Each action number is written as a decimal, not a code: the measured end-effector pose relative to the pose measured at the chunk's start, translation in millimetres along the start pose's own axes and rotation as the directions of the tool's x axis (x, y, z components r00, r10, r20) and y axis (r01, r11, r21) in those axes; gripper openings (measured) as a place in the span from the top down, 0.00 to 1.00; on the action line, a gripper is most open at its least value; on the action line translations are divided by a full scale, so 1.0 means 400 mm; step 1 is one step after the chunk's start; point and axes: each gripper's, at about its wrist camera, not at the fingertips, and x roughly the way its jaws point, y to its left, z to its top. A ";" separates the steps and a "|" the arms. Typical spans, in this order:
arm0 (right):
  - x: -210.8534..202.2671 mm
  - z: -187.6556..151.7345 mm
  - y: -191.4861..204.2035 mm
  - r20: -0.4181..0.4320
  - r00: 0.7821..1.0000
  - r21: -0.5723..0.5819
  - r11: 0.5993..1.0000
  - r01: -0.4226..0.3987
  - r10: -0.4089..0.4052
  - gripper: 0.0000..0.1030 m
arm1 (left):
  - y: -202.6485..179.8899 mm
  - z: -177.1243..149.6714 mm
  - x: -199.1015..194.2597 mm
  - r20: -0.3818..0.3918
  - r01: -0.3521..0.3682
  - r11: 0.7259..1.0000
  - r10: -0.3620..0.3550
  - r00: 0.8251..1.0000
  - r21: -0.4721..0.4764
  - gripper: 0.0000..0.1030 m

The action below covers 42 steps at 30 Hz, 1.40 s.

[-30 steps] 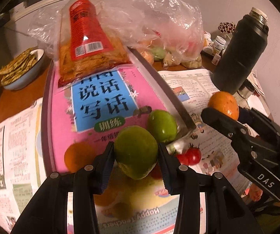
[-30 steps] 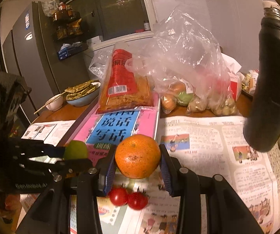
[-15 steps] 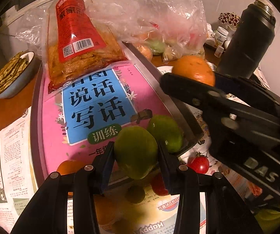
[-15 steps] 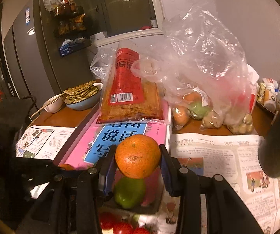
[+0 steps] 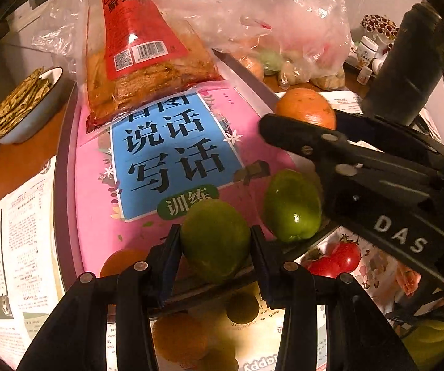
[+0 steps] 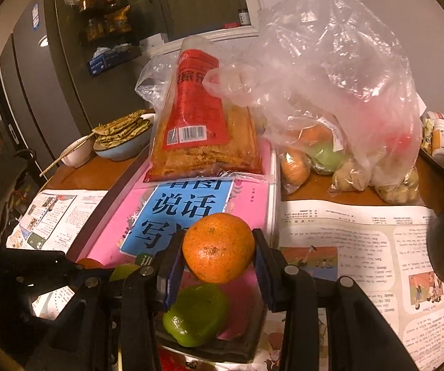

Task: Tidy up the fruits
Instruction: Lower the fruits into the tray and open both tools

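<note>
My left gripper (image 5: 215,237) is shut on a green fruit (image 5: 215,247), held just above the near edge of a dark tray (image 5: 64,216) lined with a pink book (image 5: 98,201). A second green fruit (image 5: 293,205) and an orange (image 5: 120,262) lie on that book. Over the tray's right side my right gripper (image 6: 217,247) is shut on an orange (image 6: 218,244), directly above the lying green fruit (image 6: 195,318). The held orange (image 5: 305,108) also shows in the left wrist view. Two tomatoes (image 5: 342,256) lie on newspaper beside the tray.
A red snack bag (image 6: 200,142) leans on the tray's far end, next to a clear plastic bag of produce (image 6: 339,117). A dark flask (image 5: 404,71) stands at the right. A bowl of flatbread (image 6: 123,136) sits far left. Newspaper (image 6: 361,241) covers the table.
My right gripper has carried the orange leftward, from over the newspaper to over the tray and the lying green fruit. My left gripper with its green fruit sank a little toward the tray.
</note>
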 end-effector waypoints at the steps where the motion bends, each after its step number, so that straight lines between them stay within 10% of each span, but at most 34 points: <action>1: 0.005 0.000 0.003 -0.002 1.000 -0.004 1.000 -0.001 0.001 0.60 | -0.001 0.000 0.001 0.001 -0.003 1.000 0.003 1.000 0.001 0.57; 13: 0.068 -0.014 0.030 -0.064 0.992 -0.088 0.990 0.107 -0.112 0.60 | -0.010 0.004 0.009 0.002 -0.028 1.000 0.028 1.000 0.011 0.57; 42: 0.044 -0.032 -0.005 -0.061 0.997 -0.035 0.999 0.034 -0.036 0.58 | -0.008 -0.004 0.003 0.017 -0.027 1.000 0.027 0.999 -0.015 0.57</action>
